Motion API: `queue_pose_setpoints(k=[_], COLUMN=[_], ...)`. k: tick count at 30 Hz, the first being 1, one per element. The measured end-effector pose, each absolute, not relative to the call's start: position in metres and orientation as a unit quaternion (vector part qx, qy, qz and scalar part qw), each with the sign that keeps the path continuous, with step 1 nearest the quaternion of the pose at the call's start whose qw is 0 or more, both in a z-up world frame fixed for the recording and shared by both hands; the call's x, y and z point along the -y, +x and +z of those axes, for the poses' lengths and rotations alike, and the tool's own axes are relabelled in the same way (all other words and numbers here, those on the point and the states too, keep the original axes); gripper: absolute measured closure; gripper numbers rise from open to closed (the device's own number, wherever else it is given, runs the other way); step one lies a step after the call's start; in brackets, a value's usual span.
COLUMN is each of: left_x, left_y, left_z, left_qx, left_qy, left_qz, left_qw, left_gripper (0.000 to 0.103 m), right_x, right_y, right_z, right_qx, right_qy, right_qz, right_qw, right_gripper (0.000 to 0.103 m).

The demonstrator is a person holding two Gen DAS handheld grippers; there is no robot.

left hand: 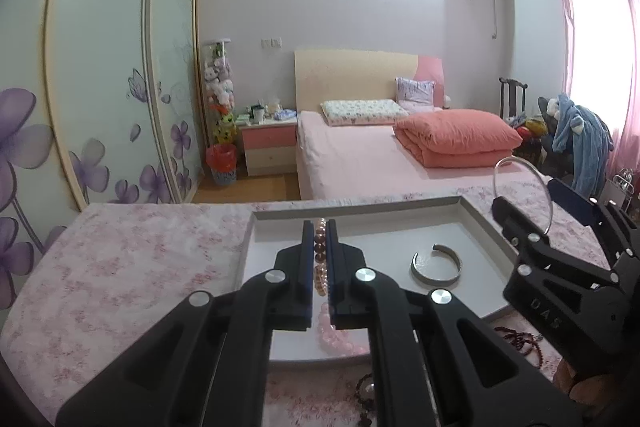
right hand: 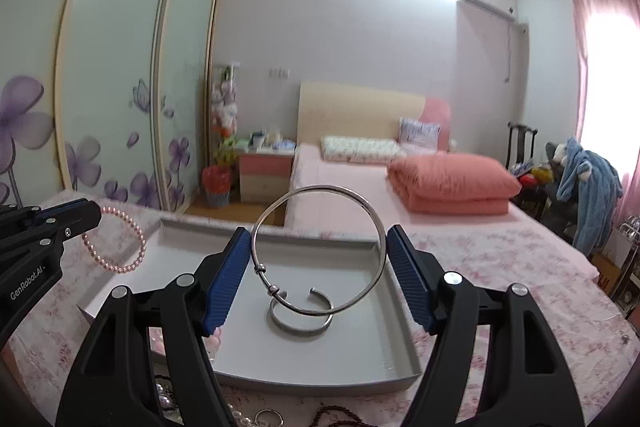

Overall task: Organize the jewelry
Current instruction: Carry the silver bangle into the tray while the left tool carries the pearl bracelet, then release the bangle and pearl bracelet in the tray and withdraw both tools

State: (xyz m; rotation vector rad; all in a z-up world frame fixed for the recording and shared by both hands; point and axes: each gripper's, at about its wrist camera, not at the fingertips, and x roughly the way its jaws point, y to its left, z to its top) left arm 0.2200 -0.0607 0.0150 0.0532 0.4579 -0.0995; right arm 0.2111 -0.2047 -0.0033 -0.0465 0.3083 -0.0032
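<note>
Pinching beads [left hand: 319, 259] — left gripper [left hand: 319, 227]; right gripper [right hand: 318, 241] clamps bangle [right hand: 320, 251].

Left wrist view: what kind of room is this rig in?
A home bedroom, most likely. A made bed with a folded coral quilt, a sliding-door wardrobe printed with purple flowers, and a pink nightstand by the headboard all point that way.
</note>
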Motion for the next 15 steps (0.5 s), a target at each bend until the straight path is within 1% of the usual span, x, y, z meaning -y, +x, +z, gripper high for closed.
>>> queue_pose_setpoints(k=[7, 14, 15], left_x=[0.058, 0.06, 0.06], left_y=[0.252, 0.27, 0.272], left_z=[-0.009, -0.028, -0.03], left_qx=[-0.259, -0.286, -0.29], left_qy=[0.02, 0.015, 0.013], left_qz=[-0.063, -0.068, -0.067], left_qw=[0.964, 0.956, 0.955], left_gripper=[0.096, 0.096, 0.094], right_x=[0.199, 0.193, 0.191], right_y=[0.243, 0.257, 0.257], right_z=[-0.029, -0.04, -0.041], right_qx=[-0.234, -0.264, -0.268], right_qy=[-0.026, -0.029, -0.028], right_qz=[0.023, 0.032, 0.038], right_qw=[0.972, 0.964, 0.962], right_gripper=[0.033, 0.032, 0.031])
